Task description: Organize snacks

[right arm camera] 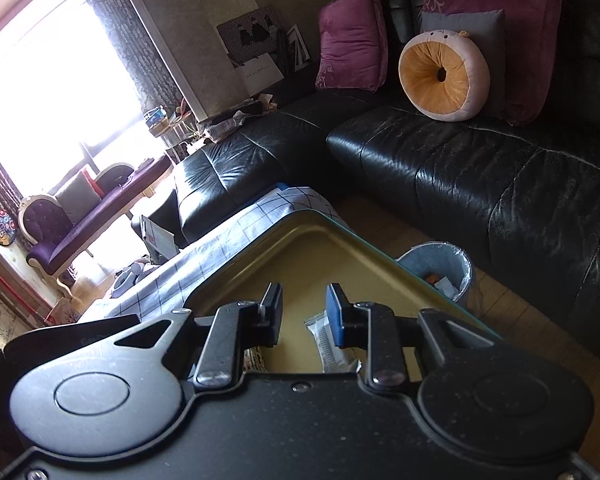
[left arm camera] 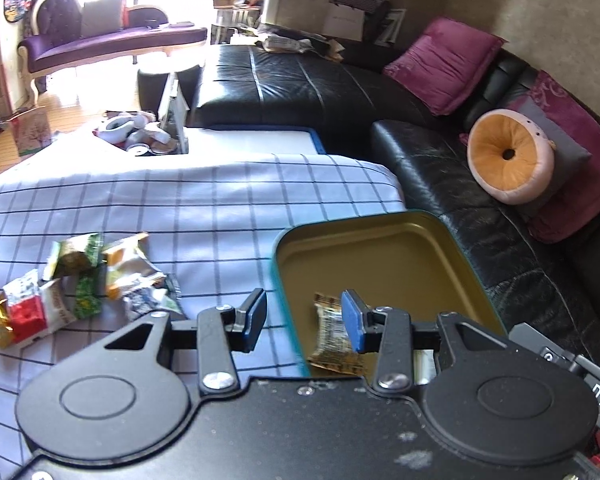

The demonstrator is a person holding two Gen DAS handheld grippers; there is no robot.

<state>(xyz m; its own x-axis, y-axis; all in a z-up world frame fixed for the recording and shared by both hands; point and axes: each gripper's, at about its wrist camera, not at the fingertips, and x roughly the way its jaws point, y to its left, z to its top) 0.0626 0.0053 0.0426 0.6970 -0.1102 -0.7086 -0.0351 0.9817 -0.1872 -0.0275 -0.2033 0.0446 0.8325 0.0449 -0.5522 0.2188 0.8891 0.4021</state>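
Tin (left arm camera: 380,256), teal rim, gold inside, sits on the checked-cloth surface (left arm camera: 180,200). It holds a brown snack packet (left arm camera: 332,340) near its left wall and a silver packet (right arm camera: 332,344). Left claw (left arm camera: 304,322) is open, straddling the tin's left wall, gripping nothing. Right claw (right arm camera: 302,312) is open over the tin, tilted, empty. Loose snack pile (left arm camera: 80,284) lies left of the tin on the cloth. Bin (right arm camera: 440,272) stands on the floor beside the surface.
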